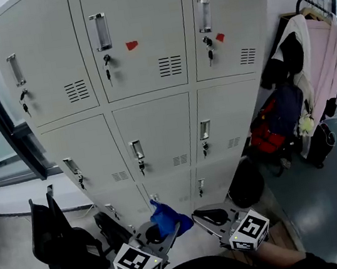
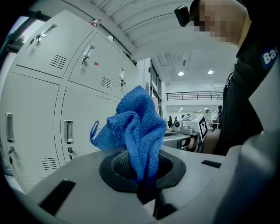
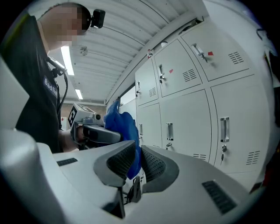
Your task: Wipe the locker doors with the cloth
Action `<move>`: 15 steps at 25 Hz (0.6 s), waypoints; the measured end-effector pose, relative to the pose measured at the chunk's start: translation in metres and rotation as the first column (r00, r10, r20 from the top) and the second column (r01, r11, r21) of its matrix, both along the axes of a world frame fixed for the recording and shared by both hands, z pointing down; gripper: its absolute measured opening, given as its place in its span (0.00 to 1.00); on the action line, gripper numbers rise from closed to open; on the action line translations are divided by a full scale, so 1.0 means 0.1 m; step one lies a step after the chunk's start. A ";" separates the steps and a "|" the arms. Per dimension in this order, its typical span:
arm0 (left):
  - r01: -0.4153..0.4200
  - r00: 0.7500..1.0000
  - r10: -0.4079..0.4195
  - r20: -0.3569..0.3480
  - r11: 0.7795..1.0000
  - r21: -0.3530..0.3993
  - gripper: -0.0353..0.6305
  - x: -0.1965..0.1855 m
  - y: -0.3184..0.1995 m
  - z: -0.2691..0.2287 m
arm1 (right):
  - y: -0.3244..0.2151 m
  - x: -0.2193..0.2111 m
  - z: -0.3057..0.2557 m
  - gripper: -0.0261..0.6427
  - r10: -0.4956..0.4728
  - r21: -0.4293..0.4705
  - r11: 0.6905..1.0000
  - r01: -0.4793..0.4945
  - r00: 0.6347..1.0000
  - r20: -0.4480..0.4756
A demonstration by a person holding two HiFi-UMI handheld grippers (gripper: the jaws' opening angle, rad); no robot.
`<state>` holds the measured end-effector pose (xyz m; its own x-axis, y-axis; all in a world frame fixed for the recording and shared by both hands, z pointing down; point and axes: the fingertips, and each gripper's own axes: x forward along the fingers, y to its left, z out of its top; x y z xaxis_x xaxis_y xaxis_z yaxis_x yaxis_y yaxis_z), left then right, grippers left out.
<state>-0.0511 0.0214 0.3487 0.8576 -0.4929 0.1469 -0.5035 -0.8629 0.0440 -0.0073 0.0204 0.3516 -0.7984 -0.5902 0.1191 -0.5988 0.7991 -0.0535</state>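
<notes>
From the head view, the lockers [image 1: 143,52] are pale grey sheet-metal boxes in three columns, each flat door carrying a chrome bar handle, a dangling key and a slotted vent; two upper doors bear small red stickers. Low in front of the lockers, the blue cloth [image 1: 166,218] stands bunched up out of the left hand-held gripper [image 1: 165,234], and the right hand-held gripper [image 1: 208,216] sits just beside it, its black ribbed pad showing. To the right of the lockers a rail holds hanging clothes [image 1: 324,55] above a red backpack [image 1: 268,131]; to their left stands a black chair [image 1: 62,242]. In the left gripper view, the cloth [image 2: 138,127] is a looped, fuzzy microfibre with a stitched hem, its lower fold pinched tight between the closed jaws of the left hand-held gripper [image 2: 146,186], clear of the locker doors behind. In the right gripper view, the right hand-held gripper [image 3: 136,159] has its cross-hatched rubber pads drawn almost together, gripping nothing; the blue cloth [image 3: 122,127] shows through the thin slit, in front of the lockers.
</notes>
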 end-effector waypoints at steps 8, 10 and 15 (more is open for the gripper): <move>0.026 1.000 -0.026 0.005 1.000 0.014 0.14 -0.18 -0.04 -0.03 | 0.04 -0.10 0.01 0.10 -0.017 0.006 1.000 0.016 0.999 0.028; 0.035 0.999 -0.035 0.006 0.999 0.012 0.14 -0.27 -0.06 -0.03 | 0.04 -0.16 0.00 0.10 -0.012 0.006 1.000 0.012 1.000 0.025; 0.041 0.999 -0.041 0.001 0.999 0.024 0.14 -0.47 -0.09 -0.08 | 0.04 -0.31 0.02 0.10 -0.003 0.025 1.000 0.002 0.999 0.043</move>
